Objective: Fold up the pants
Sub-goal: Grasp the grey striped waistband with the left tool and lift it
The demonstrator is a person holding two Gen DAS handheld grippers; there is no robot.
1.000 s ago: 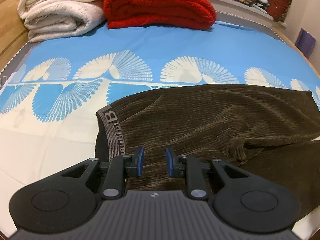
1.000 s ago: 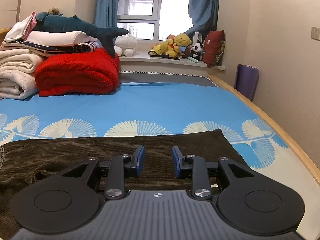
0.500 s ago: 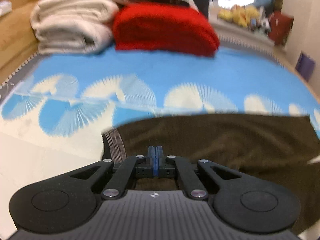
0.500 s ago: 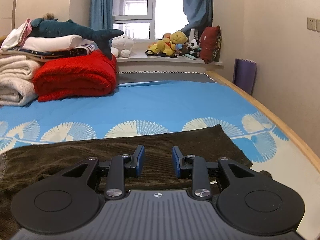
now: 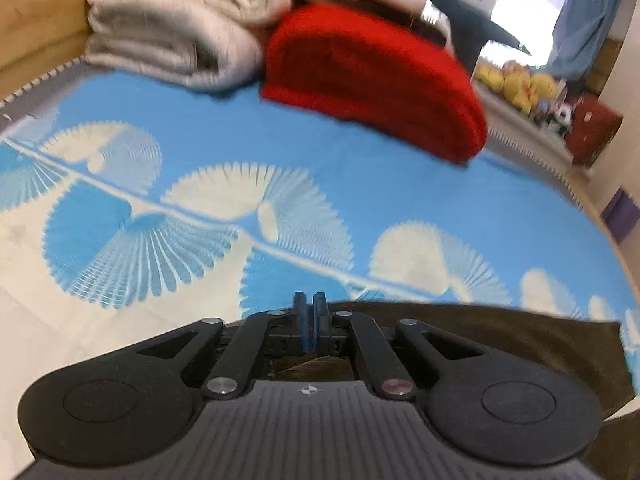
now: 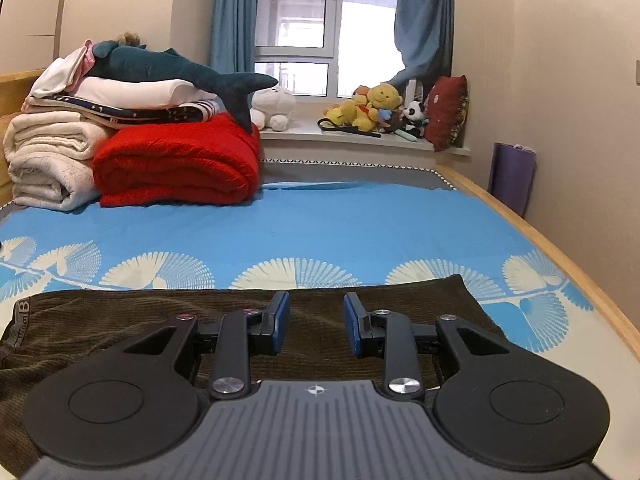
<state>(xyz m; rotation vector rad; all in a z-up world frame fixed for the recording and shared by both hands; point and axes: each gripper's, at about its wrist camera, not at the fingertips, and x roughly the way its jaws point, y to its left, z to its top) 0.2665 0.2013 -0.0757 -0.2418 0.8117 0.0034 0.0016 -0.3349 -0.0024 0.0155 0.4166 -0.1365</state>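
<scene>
Left tongs (image 5: 311,322) swung left past the waistband and closed, maybe pinching pants (image 6: 120,320), can't tell. Right tongs (image 6: 316,322) open over pants, unmoved.

A bed (image 6: 472,184) with a pale wooden frame fills the room, spread with a blue sheet (image 6: 340,228) printed with white fan shapes. At its far left lie a rolled cream blanket (image 6: 48,164) and a folded red blanket (image 6: 180,164), with folded bedding and a plush shark (image 6: 180,68) stacked on top. Beyond is a window (image 6: 312,28) letting in daylight, hung with blue curtains (image 6: 230,16). Its white sill (image 6: 360,140) carries soft toys and a dark red cushion (image 6: 446,112). The right wall (image 6: 568,80) is plain beige, with a purple bag (image 6: 512,176) standing against it.
</scene>
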